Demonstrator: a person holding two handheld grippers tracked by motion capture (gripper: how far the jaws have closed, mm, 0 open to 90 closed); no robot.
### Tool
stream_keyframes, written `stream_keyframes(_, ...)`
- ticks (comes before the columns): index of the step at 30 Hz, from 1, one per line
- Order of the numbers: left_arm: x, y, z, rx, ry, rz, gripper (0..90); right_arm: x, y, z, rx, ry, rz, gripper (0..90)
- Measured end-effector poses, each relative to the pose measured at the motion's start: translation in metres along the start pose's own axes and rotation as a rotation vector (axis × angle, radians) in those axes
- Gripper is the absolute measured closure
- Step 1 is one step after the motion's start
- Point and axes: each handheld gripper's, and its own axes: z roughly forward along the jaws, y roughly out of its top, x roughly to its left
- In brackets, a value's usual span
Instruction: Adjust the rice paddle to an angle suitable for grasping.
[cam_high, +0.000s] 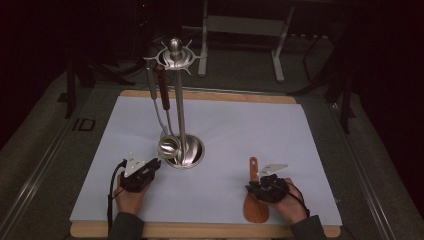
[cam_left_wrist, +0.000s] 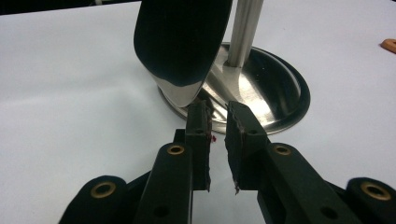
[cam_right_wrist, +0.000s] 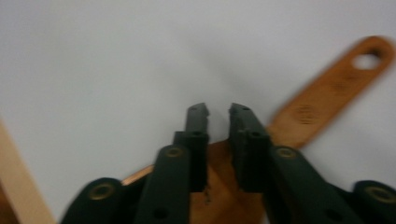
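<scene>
Judged partly done: ladle (cam_high: 169, 146) and another utensil (cam_high: 163, 87) hung on the rack (cam_high: 185, 150); wooden spatula (cam_high: 255, 202) lay flat well right of the rack, near the table edge (cam_high: 200, 230). Right gripper (cam_high: 265, 187) over the spatula, jaws apart, nothing clamped. Left gripper (cam_high: 150, 167) just beside the rack base, jaws apart, empty. Open mat (cam_high: 250, 125) between spatula and rack.

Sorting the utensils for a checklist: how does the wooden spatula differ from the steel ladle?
The wooden spatula lies flat on the white sheet beside the right gripper; the steel ladle hangs upright from the steel stand. The spatula is orange-brown and matte with a flat blade; the ladle is shiny metal with a round bowl. Neither is gripped by fingers.
</scene>
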Motion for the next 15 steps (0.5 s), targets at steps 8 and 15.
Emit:
stream_keyframes(8, 0.000, 0.000, 0.001, 0.002, 0.002, 0.000, 79.2, -0.019, 0.002, -0.007, -0.041, -0.109, 0.114, 54.3)
stream_keyframes(15, 0.000, 0.000, 0.001, 0.001, 0.001, -0.001, 79.0, -0.027, 0.002, 0.012, -0.005, -0.145, 0.189, 47.7)
